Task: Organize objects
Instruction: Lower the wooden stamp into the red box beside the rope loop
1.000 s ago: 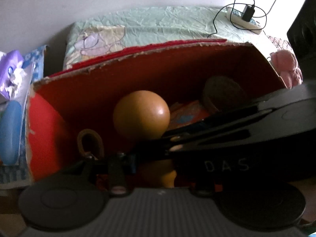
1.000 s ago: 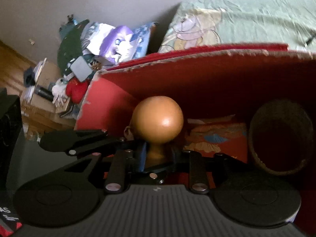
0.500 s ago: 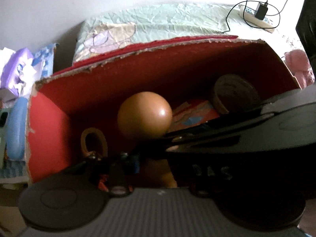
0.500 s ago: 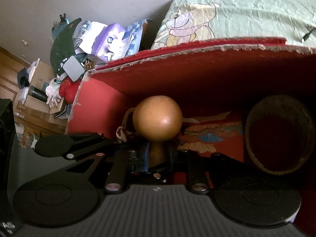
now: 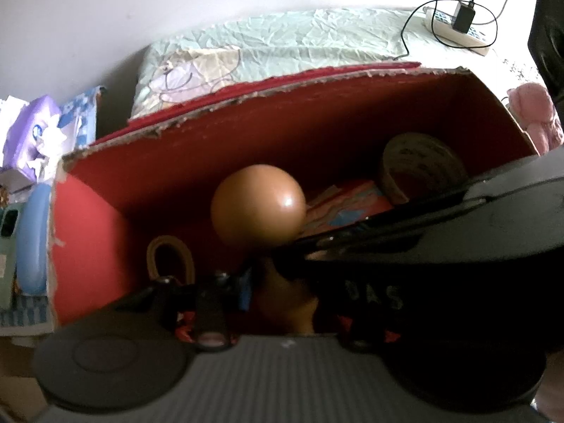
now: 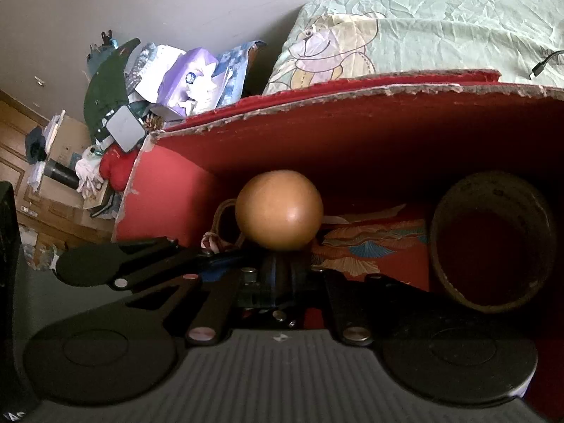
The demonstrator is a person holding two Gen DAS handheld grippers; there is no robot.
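Right gripper [image 6: 278, 275]: jaws are closing about the narrow neck beneath a round wooden ball [image 6: 279, 209]; the neck is seen between the fingers, and contact of the pads cannot be confirmed in the dark gap. The ball is placed upright inside a red cardboard box [image 6: 169, 190], toward its left half.

Left gripper [image 5: 282, 282]: jaws are parted, with the lower body of the same wooden piece seen between them; whether the pads are pressed on it cannot be told. The right gripper's black body is seen crossing in from the right, just beside it.

Box contents: a tan loop [image 5: 171, 259] is lodged left of the ball; a patterned red packet [image 6: 366, 246] is laid to the right; a brown woven cup [image 6: 493, 250] is tipped on its side at the far right.

Surroundings: a pale green bedsheet [image 6: 440, 31] is spread behind the box; a power strip [image 5: 458, 28] is set on it.
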